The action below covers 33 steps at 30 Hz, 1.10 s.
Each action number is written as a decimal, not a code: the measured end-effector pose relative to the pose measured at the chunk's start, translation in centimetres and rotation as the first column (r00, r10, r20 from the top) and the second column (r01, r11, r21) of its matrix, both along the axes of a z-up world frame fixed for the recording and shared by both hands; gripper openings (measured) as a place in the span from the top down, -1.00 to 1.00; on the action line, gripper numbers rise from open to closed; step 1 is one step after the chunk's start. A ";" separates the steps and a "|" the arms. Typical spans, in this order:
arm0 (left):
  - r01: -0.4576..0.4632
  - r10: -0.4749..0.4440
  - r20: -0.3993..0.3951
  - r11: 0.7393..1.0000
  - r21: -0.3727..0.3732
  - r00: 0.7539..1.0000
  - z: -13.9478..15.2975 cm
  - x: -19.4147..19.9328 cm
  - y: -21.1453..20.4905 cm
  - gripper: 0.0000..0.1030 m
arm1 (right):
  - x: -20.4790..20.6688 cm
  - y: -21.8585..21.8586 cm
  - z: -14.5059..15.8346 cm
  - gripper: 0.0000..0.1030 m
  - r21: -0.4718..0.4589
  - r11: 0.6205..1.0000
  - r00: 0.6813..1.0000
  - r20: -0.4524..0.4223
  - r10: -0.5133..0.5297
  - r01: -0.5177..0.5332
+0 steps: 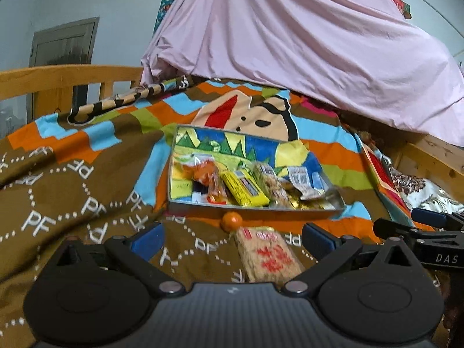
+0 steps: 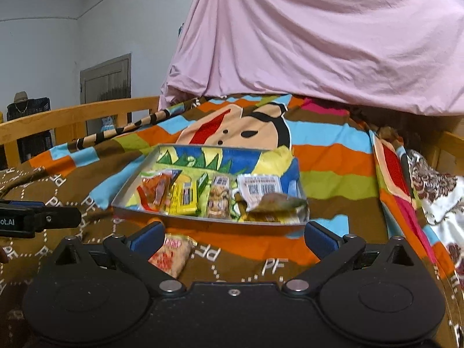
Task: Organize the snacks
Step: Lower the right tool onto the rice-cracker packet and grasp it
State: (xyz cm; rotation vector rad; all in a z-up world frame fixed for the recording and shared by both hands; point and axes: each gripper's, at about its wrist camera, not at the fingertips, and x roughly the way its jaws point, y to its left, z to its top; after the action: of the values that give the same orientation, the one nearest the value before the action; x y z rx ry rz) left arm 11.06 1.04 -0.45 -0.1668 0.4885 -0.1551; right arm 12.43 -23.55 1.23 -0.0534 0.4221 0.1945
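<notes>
Pink sheet (image 1: 304, 37) fills the top of both views, draped over a bulky pile at 12 o'clock on the bed. Below it a striped cartoon blanket (image 1: 87, 191) covers the bed w/ "PF" lettering on the brown part nearest the cameras. Wooden bed rail (image 1: 58, 78) runs along 9–10 o'clock, a grey door (image 1: 62, 43) behind it.

Shallow grey tray (image 1: 185, 204) sits mid-blanket, straight ahead of both claws at 12 o'clock, lined w/ a bright printed picture. Snacks are bunched in its near half: orange packet (image 1: 207, 178) at the left, yellow bar (image 1: 243, 188) just beside it, a clear pack of beige pieces (image 1: 272, 185) next, then a white barcode wrapper (image 1: 301, 178) at the right; gold-wrapped bits along the near wall, too blurred to name.

Outside the tray, on the blanket: rice cracker pack (image 1: 266, 255) w/ red print lies just short of the near wall, between the left claw's fingers in its view but untouched. Small orange ball (image 1: 231, 220) rests just beyond it, near the tray wall.

Left claw (image 1: 232, 236): jaws spread wide, nothing gripped. Right claw (image 2: 232, 235): jaws fully spread, nothing gripped; the cracker pack shows at its 10 o'clock, beside the left finger.
</notes>
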 end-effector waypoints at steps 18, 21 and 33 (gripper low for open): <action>0.066 -0.060 -0.086 0.995 0.079 0.995 -2.8 -3.9 -1.2 -0.99 | -4.2 0.3 -3.3 -0.99 0.002 1.000 0.987 -0.157 0.019 -0.019; 0.071 -0.061 -0.108 0.993 0.096 0.992 -2.9 -3.9 -1.2 -0.99 | -4.3 0.7 -3.5 -0.99 -0.013 0.999 0.987 -0.160 0.029 -0.031; 0.037 -0.016 -0.171 0.992 0.123 0.985 -1.5 -3.5 0.8 -0.99 | -3.5 1.0 -3.8 -0.99 0.009 0.999 0.983 -0.178 0.041 -0.040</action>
State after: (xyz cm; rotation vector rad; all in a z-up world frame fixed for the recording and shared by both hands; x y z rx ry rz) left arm 7.53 1.88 -1.90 -0.0503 0.6686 -0.1366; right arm 8.89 -22.50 -2.52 -0.0396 0.5991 0.2418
